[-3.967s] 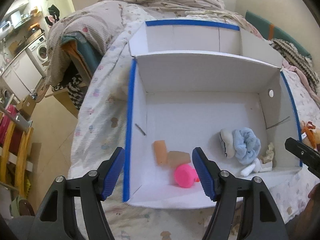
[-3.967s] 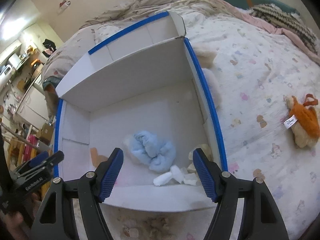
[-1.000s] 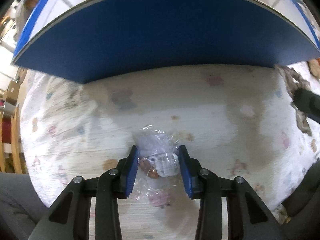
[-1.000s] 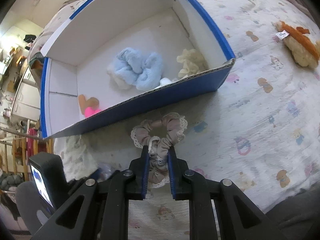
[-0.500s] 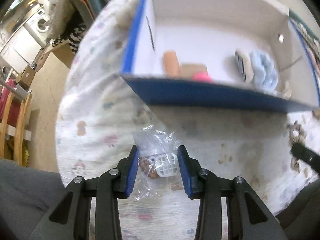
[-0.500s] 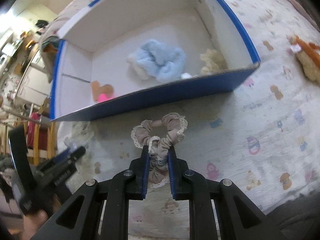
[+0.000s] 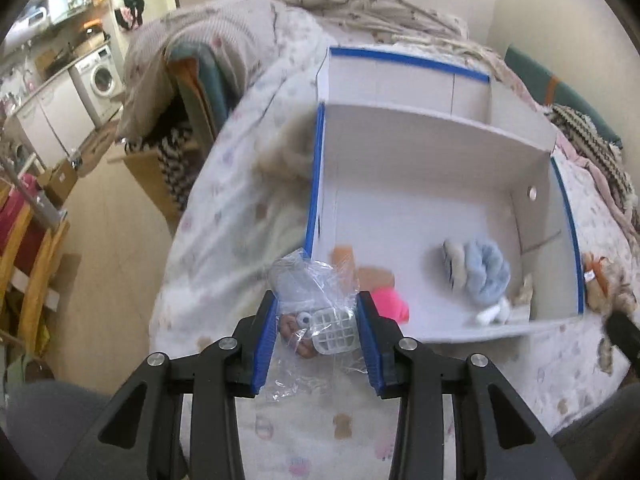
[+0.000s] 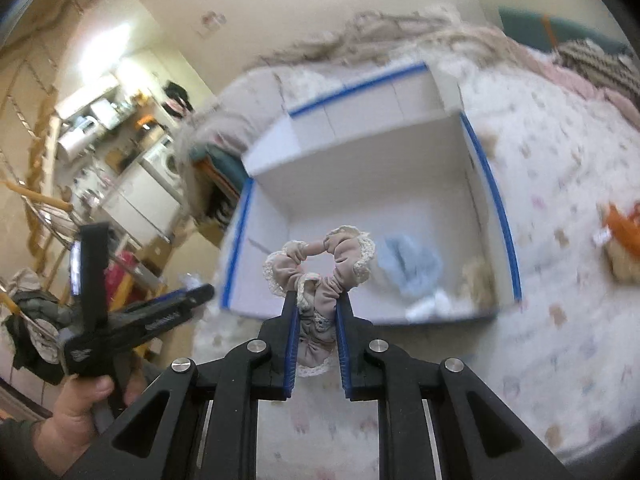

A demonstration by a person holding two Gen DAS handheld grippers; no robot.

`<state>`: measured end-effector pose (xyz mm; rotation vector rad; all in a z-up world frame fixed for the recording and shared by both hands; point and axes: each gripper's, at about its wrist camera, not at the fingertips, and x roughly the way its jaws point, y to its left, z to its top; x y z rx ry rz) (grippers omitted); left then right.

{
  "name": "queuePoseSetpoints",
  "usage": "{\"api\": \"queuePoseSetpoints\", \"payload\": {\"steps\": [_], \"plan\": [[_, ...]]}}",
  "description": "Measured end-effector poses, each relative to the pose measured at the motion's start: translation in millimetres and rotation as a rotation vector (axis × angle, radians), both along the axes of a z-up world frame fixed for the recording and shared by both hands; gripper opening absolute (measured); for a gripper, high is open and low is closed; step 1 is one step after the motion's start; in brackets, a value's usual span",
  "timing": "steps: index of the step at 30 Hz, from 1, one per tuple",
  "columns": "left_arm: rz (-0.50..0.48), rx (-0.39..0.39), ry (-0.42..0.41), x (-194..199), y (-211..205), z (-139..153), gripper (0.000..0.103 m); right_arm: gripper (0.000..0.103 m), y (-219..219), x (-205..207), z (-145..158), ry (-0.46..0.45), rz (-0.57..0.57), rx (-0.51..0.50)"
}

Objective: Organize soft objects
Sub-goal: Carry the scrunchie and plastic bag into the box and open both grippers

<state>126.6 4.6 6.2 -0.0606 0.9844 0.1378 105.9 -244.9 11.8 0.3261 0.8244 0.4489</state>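
My left gripper (image 7: 318, 300) is shut on a clear plastic bag (image 7: 316, 304) that holds a white grid piece and small brown items, lifted in front of the near left corner of the white box with blue edges (image 7: 316, 184). My right gripper (image 8: 317, 298) is shut on a beige lace-trimmed scrunchie (image 8: 324, 264), raised before the same box (image 8: 492, 200). Inside the box lie a light blue fluffy item (image 7: 486, 270), a pink item (image 7: 390, 304), tan pieces (image 7: 374, 274) and small white bits (image 7: 490, 314). The left gripper (image 8: 188, 296) also shows at the left of the right wrist view, in a hand (image 8: 76, 404).
The box sits on a bed with a patterned sheet (image 7: 240, 208). An orange plush toy (image 8: 622, 240) lies on the sheet right of the box. Rumpled blankets (image 7: 360, 4) are piled behind. The floor, a washing machine (image 7: 102, 74) and a wooden rack (image 7: 24, 264) lie past the bed's left edge.
Both grippers rose from the sheet with the bag and the scrunchie held, and tilted up, so the box interior and the room behind came into view.
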Motion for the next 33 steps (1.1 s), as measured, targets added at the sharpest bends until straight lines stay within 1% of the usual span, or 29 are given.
{"api": "queuePoseSetpoints", "payload": {"steps": [2,5,9,12,15,19,27,30,33], "plan": [[-0.013,0.010,-0.013,11.7,1.1,3.5,0.035,0.018,-1.3,6.3,10.9,-0.037,0.007,0.034],[-0.024,0.020,-0.042,25.1,-3.4,12.2,0.035,0.018,-2.9,21.1,21.1,-0.070,0.003,0.029],[-0.056,0.021,-0.054,44.5,-16.7,17.8,0.035,0.018,-1.3,49.1,18.2,-0.054,-0.010,0.012],[-0.102,0.021,-0.044,57.8,-30.7,12.6,0.035,0.018,-1.5,71.3,7.0,-0.028,-0.018,-0.013],[-0.122,0.016,-0.014,73.0,-41.5,1.1,0.035,0.018,-4.2,90.2,-8.6,0.013,-0.025,-0.024],[-0.125,-0.005,0.043,91.6,-50.6,-23.6,0.035,0.018,-5.9,105.6,-30.1,0.068,-0.040,-0.028],[-0.152,0.003,0.129,105.8,-73.9,-62.5,0.035,0.018,-7.2,122.5,-84.6,0.289,-0.071,-0.118],[-0.160,0.003,0.158,108.1,-81.5,-73.1,0.035,0.018,-10.8,124.6,-99.7,0.356,-0.076,-0.112],[-0.167,0.009,0.182,109.7,-87.9,-81.9,0.035,0.018,-15.4,125.7,-106.0,0.396,-0.088,-0.095]]}}
